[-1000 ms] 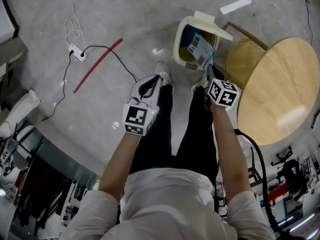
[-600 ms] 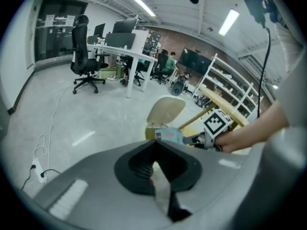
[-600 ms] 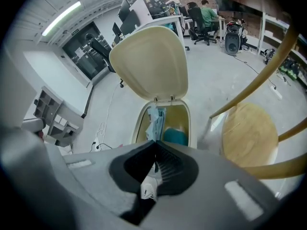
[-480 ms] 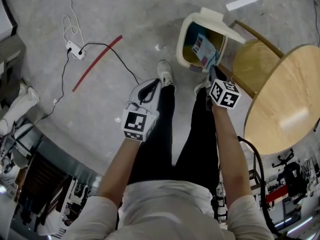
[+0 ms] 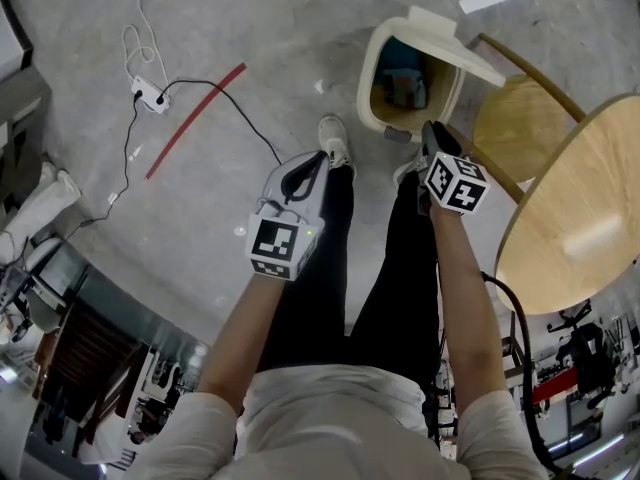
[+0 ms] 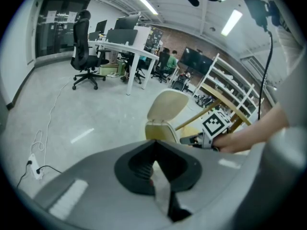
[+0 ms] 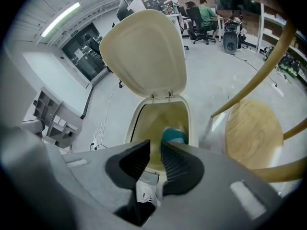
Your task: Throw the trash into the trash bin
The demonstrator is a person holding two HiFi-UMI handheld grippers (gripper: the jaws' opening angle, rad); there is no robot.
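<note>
one teal packet, the trash (image 7: pixel 173 135), shows down inside the trash bin (image 5: pixel 366 88), toward the back wall under the hinge. it is blurred, so we cannot tell whether it has settled or is dropping. we judge it light and thin, a soft printed wrapper that would bend and crinkle. it is likely slick on its faces and not fragile. if it had to be taken up, we would pinch an edge or a corner flat between the pads. the bin's lid (image 7: pixel 144 51) stands tipped up and open.

on the head view's dial the bin is at one o'clock. the right gripper (image 5: pixel 431 130) hangs just at the bin's six o'clock rim, pointing down toward the mouth. its jaws have just been opening and stand a little apart with nothing between them. through the gap we see only the bin's inside and a shoe below. as we read it, the throw is as good as made.

the left gripper (image 5: pixel 318 158) is near the centre of the dial, well apart from the bin and just beside the person's shoe (image 5: pixel 335 146). its jaws are together and empty.

a wooden chair (image 5: pixel 520 118) stands just at the bin's four o'clock, and a round wooden table (image 5: pixel 585 218) fills three o'clock. out at ten o'clock a red strip (image 5: pixel 195 123) and a power strip (image 5: pixel 152 100) lie on the floor.
</note>
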